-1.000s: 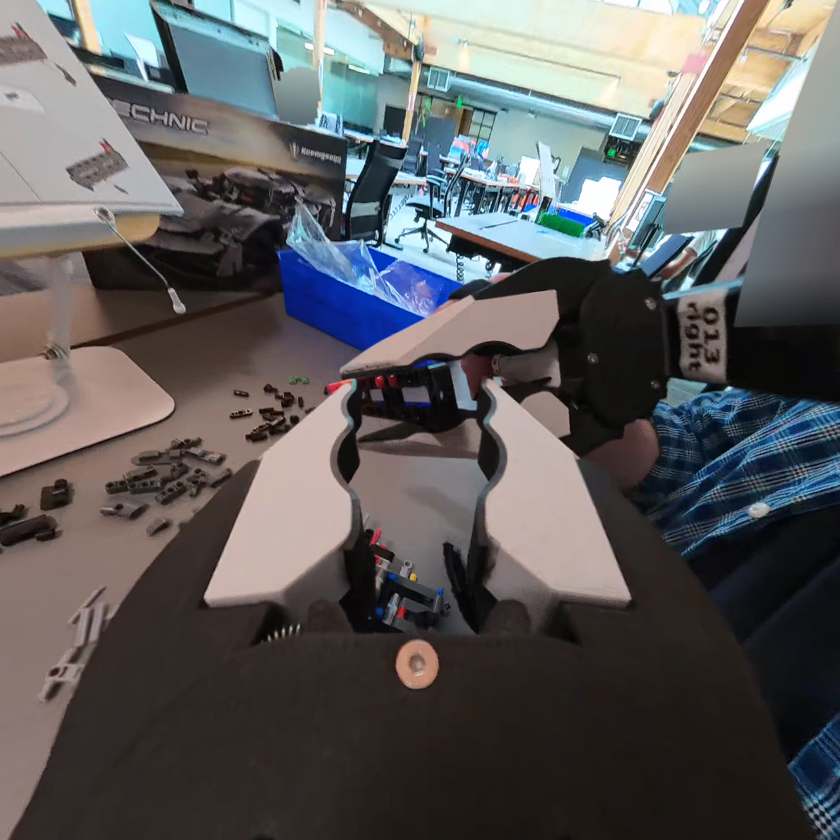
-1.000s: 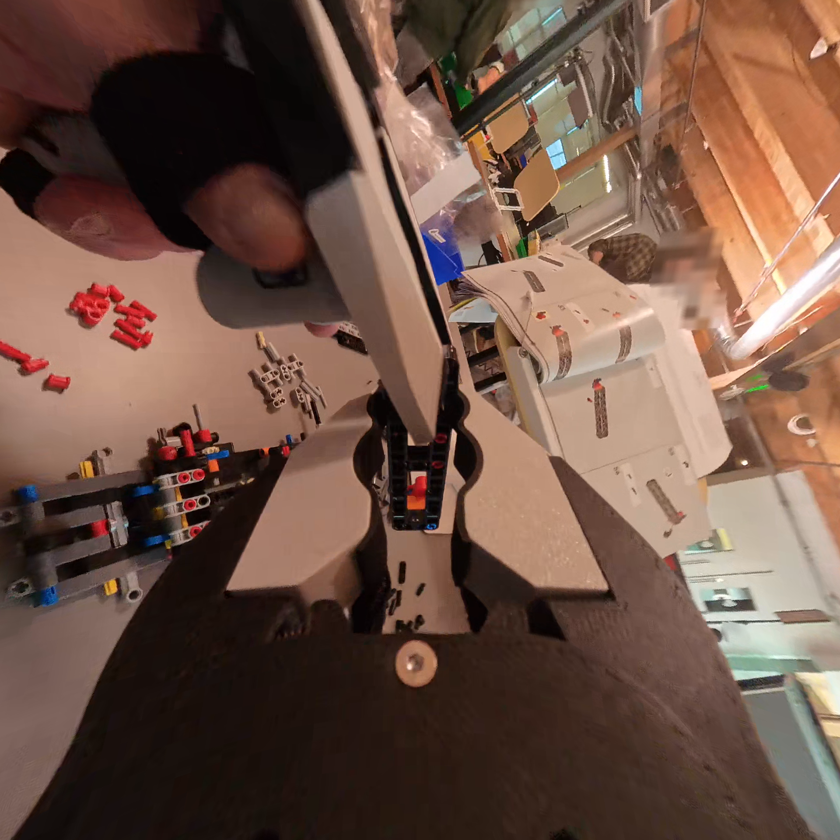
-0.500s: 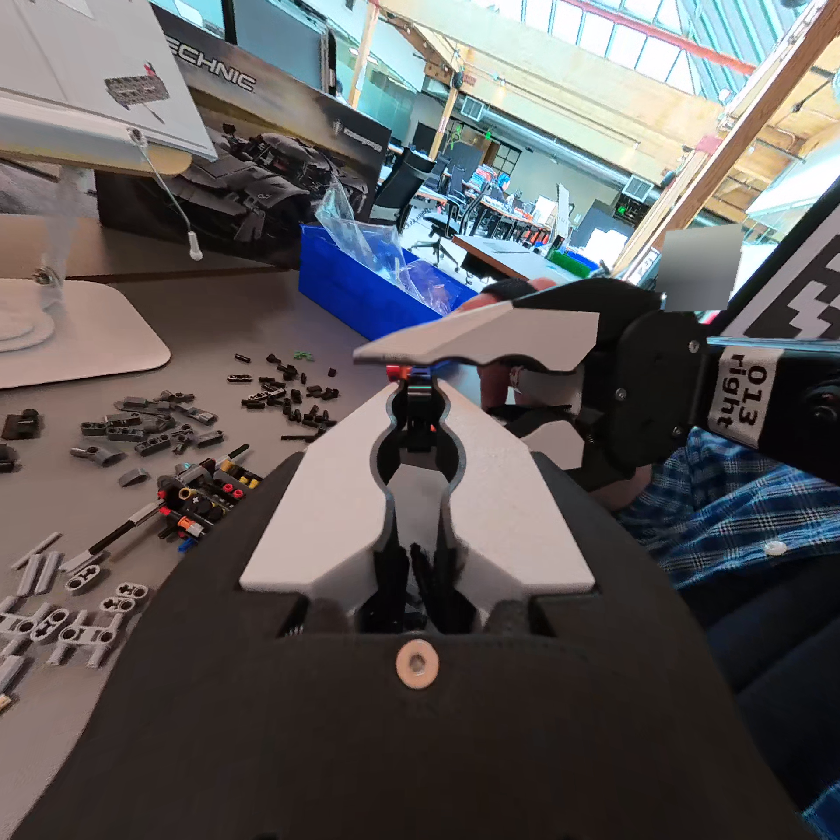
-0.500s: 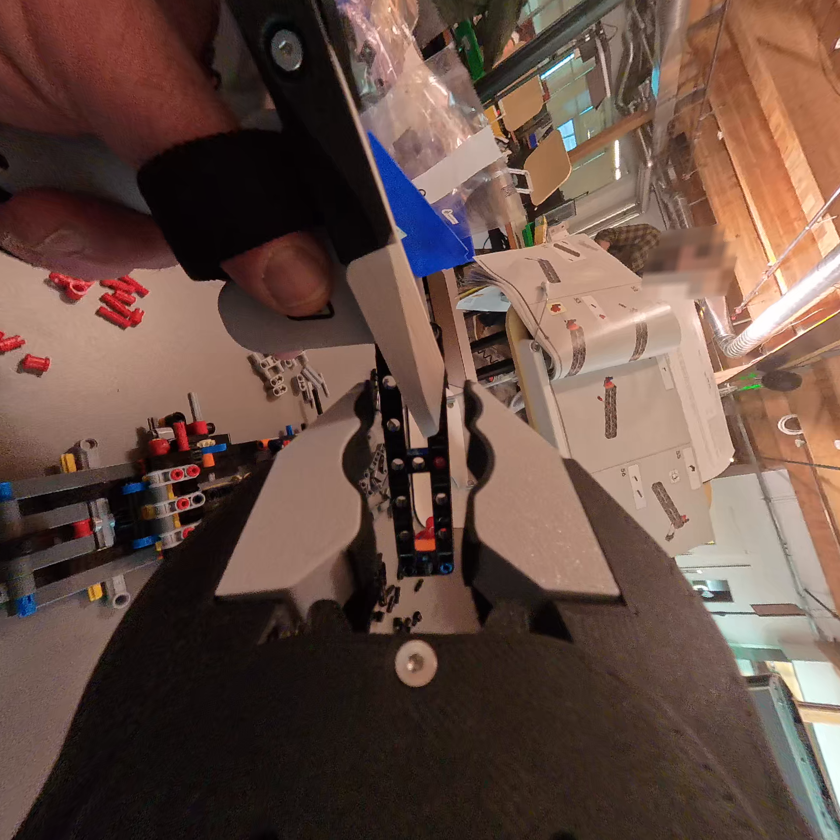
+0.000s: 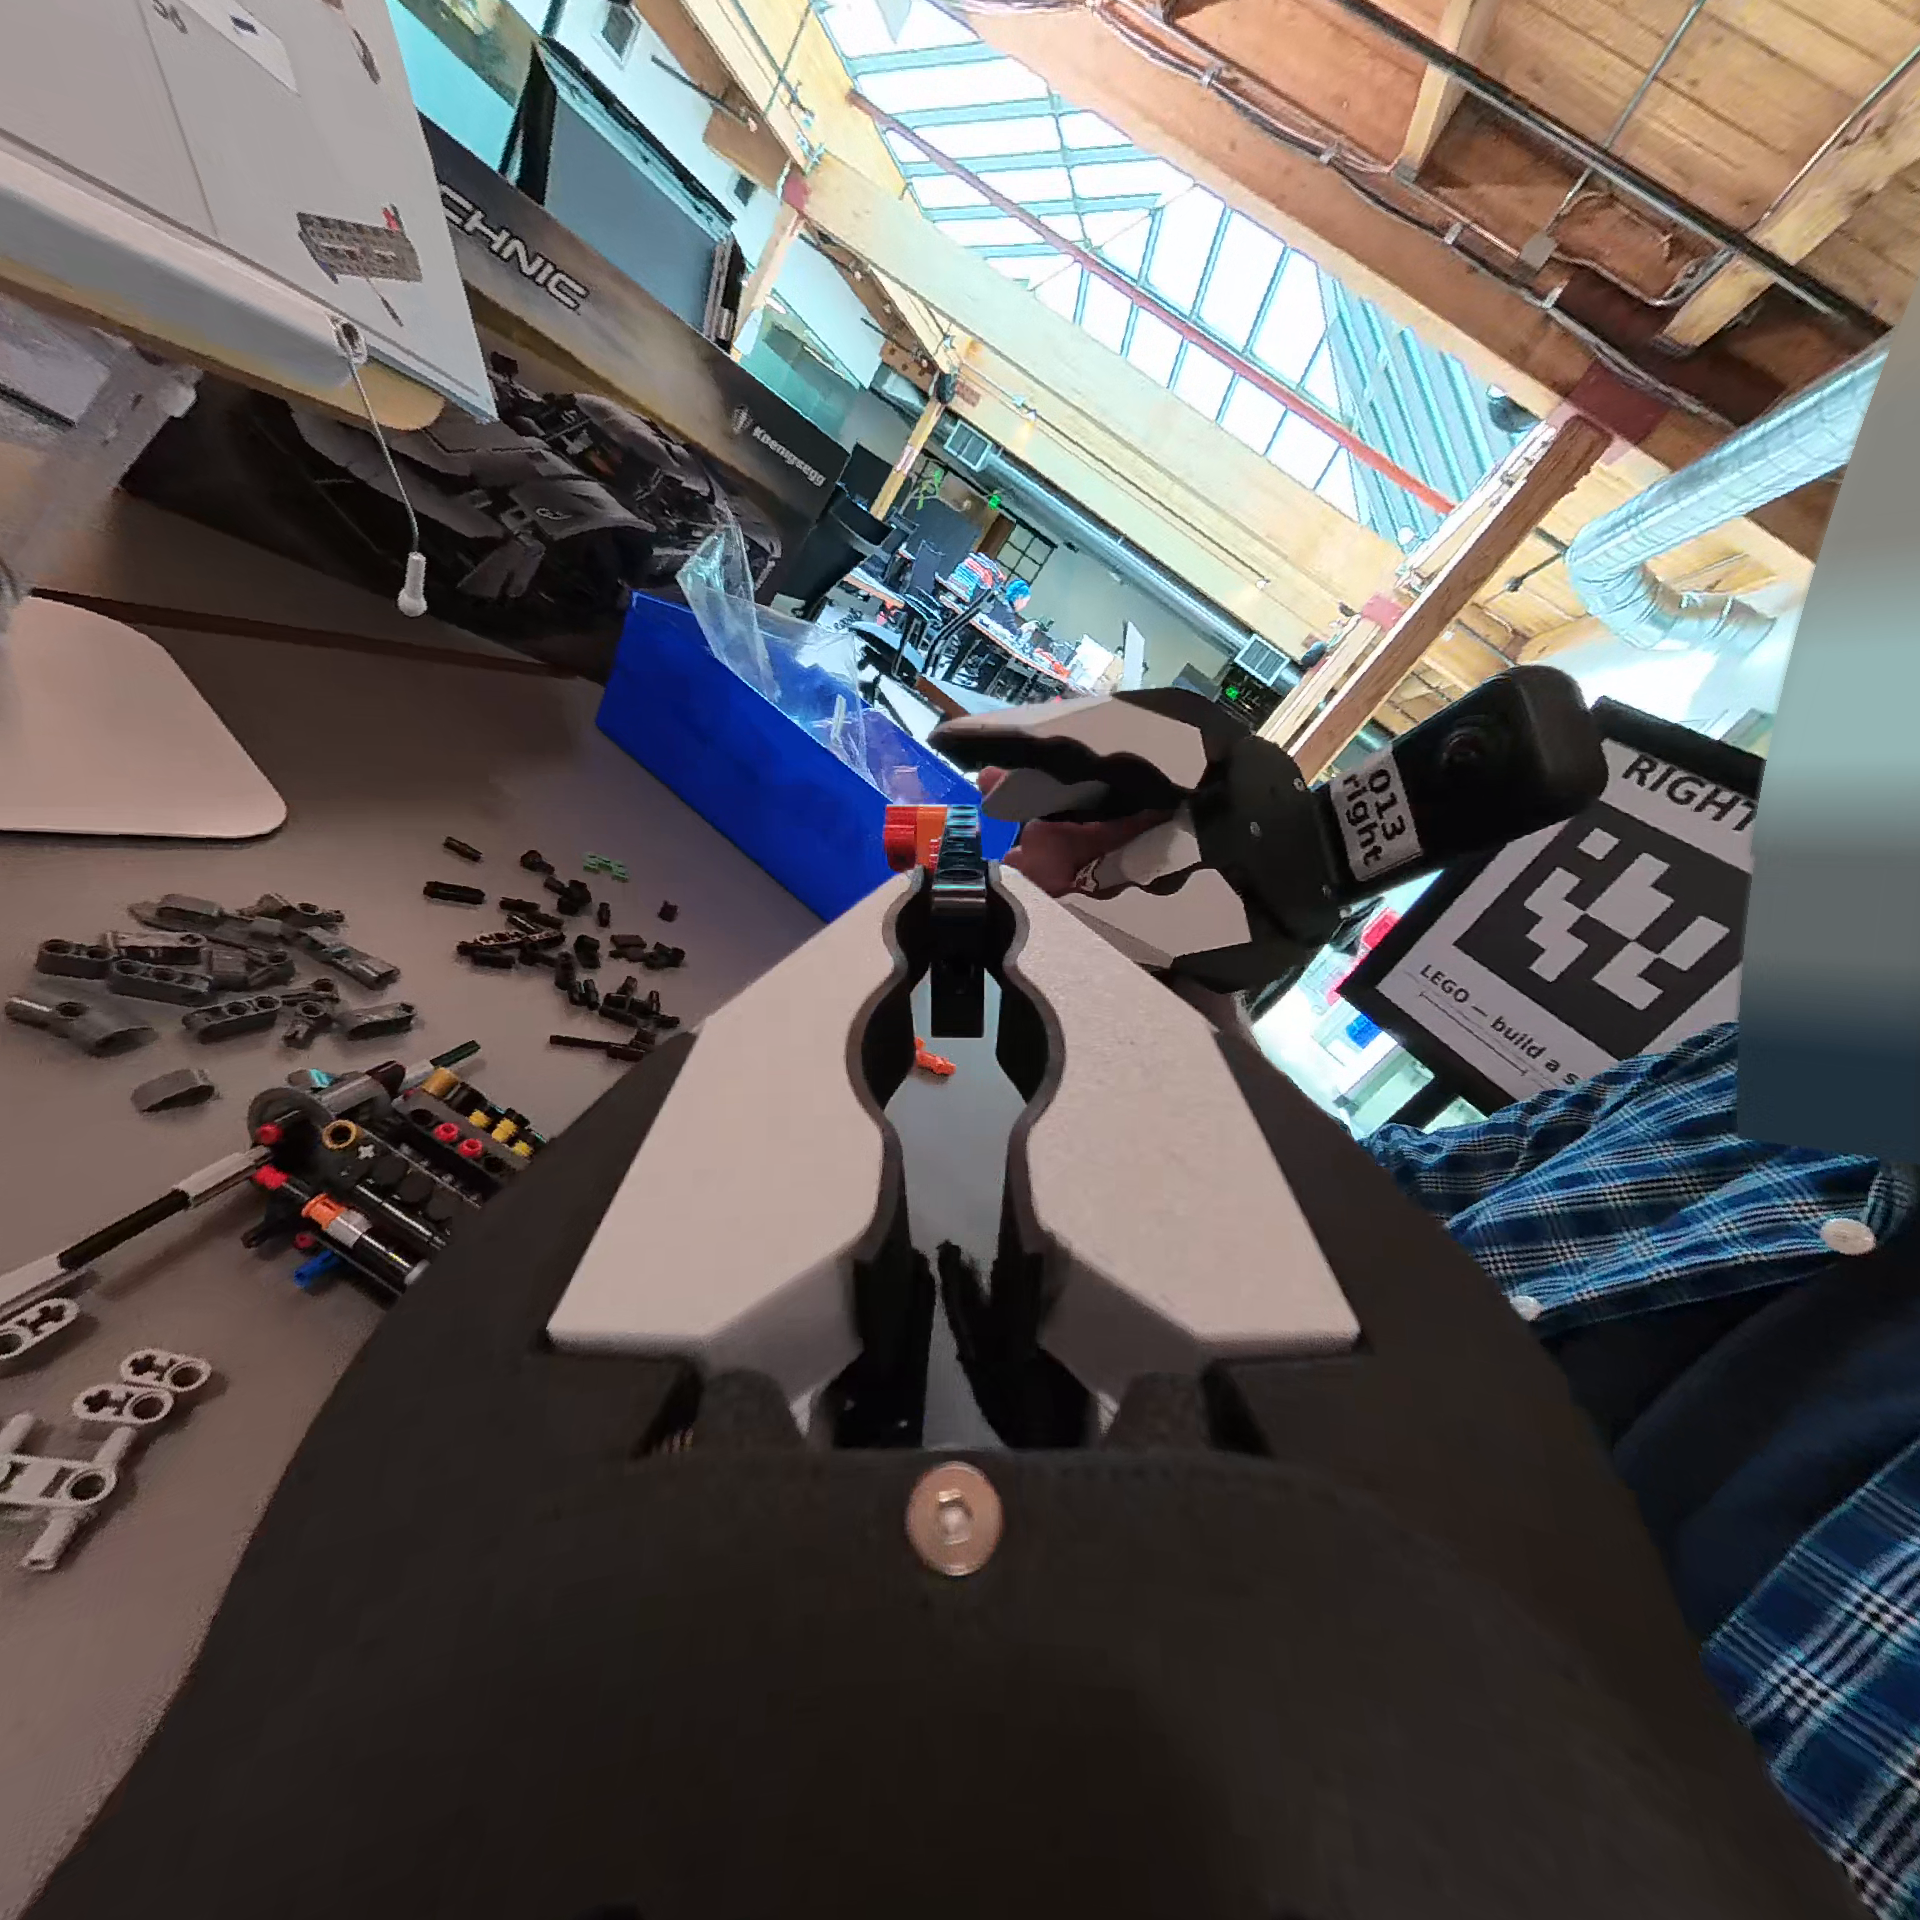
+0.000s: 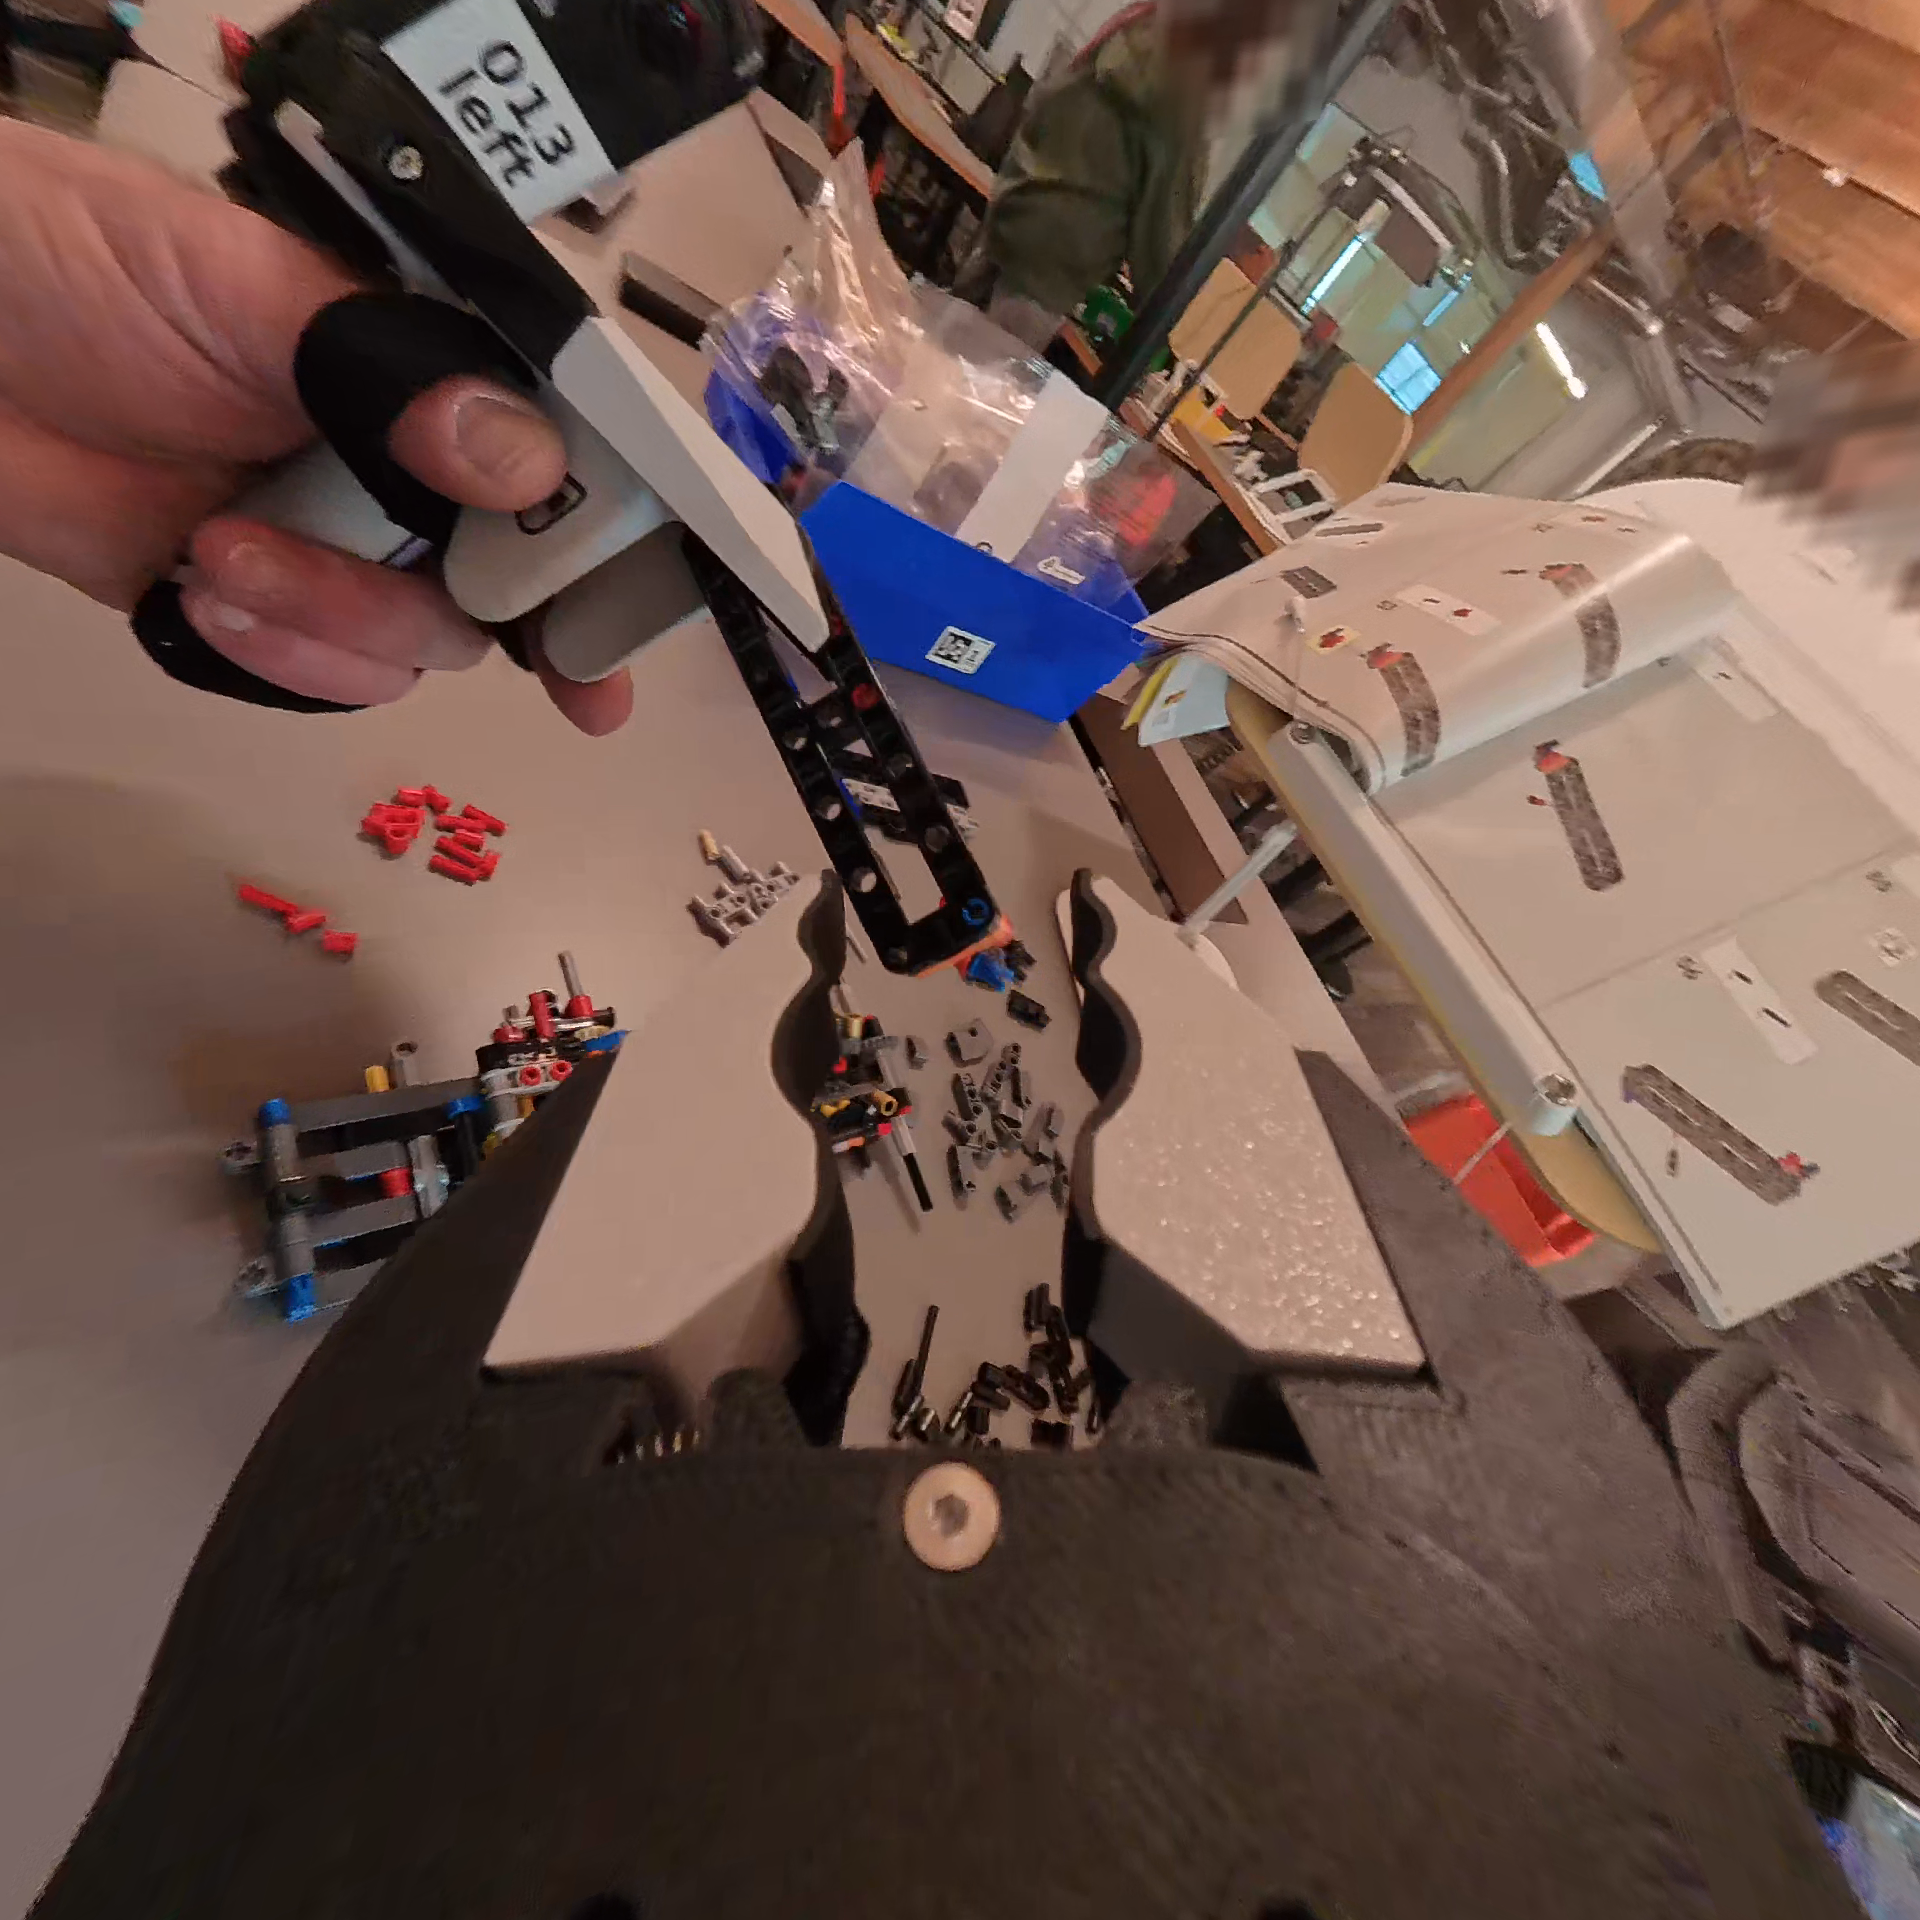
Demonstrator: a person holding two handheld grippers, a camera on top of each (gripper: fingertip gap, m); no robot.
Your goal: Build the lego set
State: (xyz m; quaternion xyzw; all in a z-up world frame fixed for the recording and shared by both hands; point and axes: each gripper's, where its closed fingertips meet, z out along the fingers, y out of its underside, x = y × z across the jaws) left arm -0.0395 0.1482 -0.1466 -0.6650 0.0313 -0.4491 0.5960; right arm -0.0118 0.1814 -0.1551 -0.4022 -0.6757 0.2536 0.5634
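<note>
My left gripper (image 5: 956,883) is shut on a long black lego frame (image 5: 956,966), seen edge-on, with red and orange pieces (image 5: 912,831) at its far end. In the right wrist view the left gripper (image 6: 805,629) holds that frame (image 6: 883,810) slanting down above the table. My right gripper (image 6: 951,904) is open and empty; the frame's lower end hangs just beyond its fingertips, apart from them. It also shows in the left wrist view (image 5: 966,769), beyond the frame and to its right, held in the air.
A grey sub-assembly with blue pins (image 6: 353,1174), red pins (image 6: 436,831), black pins (image 5: 571,935) and dark grey beams (image 5: 208,977) lie on the table. A small multicoloured assembly (image 5: 384,1143) lies left. A blue bin (image 5: 748,748) and an instruction booklet on a stand (image 6: 1558,727) stand behind. Across from one pair of fingers to the other is roughly 5 centimetres.
My left gripper shut on the black frame. My right gripper, which was shut on it, opened, let go and drew back, so the left alone holds it.
</note>
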